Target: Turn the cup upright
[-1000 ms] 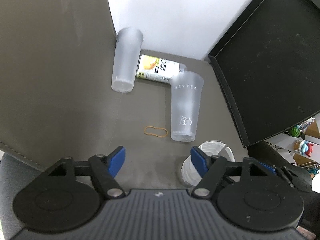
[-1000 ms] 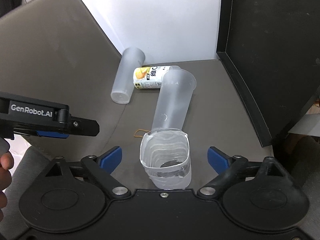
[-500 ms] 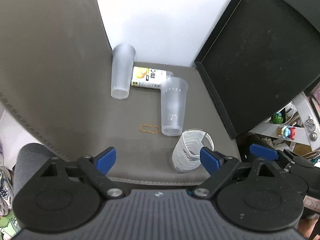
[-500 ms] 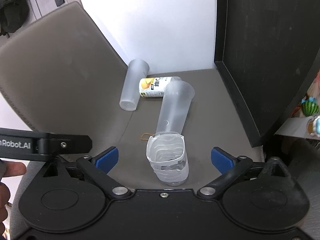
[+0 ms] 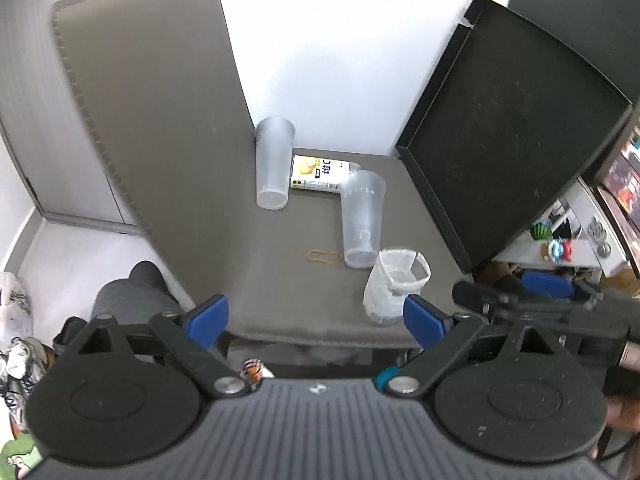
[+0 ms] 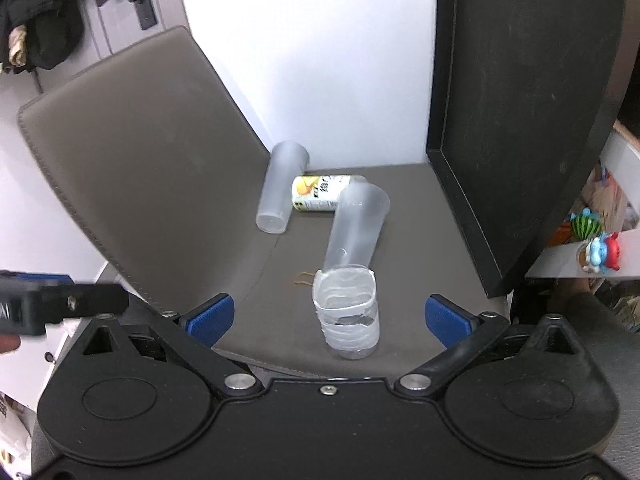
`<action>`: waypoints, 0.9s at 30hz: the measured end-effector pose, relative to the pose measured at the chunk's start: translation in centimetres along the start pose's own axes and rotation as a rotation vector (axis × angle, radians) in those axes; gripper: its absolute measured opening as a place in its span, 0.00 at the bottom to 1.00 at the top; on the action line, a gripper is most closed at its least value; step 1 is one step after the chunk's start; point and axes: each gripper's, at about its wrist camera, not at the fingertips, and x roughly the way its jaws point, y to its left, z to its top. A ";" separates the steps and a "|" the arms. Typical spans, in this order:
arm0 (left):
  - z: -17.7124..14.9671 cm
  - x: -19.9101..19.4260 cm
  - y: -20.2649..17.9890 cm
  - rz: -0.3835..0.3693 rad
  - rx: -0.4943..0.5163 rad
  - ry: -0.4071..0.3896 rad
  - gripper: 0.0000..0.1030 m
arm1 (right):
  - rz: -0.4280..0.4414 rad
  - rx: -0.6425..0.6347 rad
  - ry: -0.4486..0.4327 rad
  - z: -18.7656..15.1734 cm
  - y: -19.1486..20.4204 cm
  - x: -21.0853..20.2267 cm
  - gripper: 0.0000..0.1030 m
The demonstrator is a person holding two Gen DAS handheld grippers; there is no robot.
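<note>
Both grippers have pulled back from the grey chair seat (image 6: 416,216), now seen from farther away. The left gripper (image 5: 316,316) and right gripper (image 6: 326,318) stay spread wide, empty. The cut clear cup (image 6: 348,312) stands upright near the front edge.

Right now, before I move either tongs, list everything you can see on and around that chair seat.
Frosted cups: 2, translucent white, standing on the seat; one at the back by the wall, one printed HEYTEA nearer the middle.
Cut bottle cup: 1, clear crinkled plastic, mouth up, near the seat's front edge.
Can: 1, yellow and white label, lying on its side between the two frosted cups.
Rubber band: 1, tan, flat on the seat beside the HEYTEA cup's base.
Tray: 1, black, leaning along the seat's right side.
Chair: 1, grey-brown, seat and backrest.
Toy figures: small, colourful, on a shelf far right.
Left tongs: open, empty.
Right tongs: open, empty.
</note>
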 end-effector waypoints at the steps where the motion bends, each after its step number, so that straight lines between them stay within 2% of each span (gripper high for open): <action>1: -0.3 -0.5 0.1 0.000 0.009 -0.005 0.91 | 0.001 -0.007 -0.004 0.0 0.3 -0.3 1.00; 4: -1.1 -2.1 0.6 0.004 0.032 -0.027 0.91 | 0.015 -0.023 -0.029 -0.2 1.0 -1.7 1.00; 13: -2.6 -5.3 3.1 0.015 0.000 -0.064 0.92 | 0.028 -0.036 -0.057 -0.7 1.9 -4.6 1.00; 23: -3.7 -6.7 3.6 0.007 0.002 -0.082 0.92 | 0.032 -0.077 -0.113 -1.1 3.2 -7.9 1.00; 27: -3.7 -7.1 3.4 0.008 0.016 -0.090 0.92 | 0.067 -0.017 -0.082 -0.7 2.5 -8.3 1.00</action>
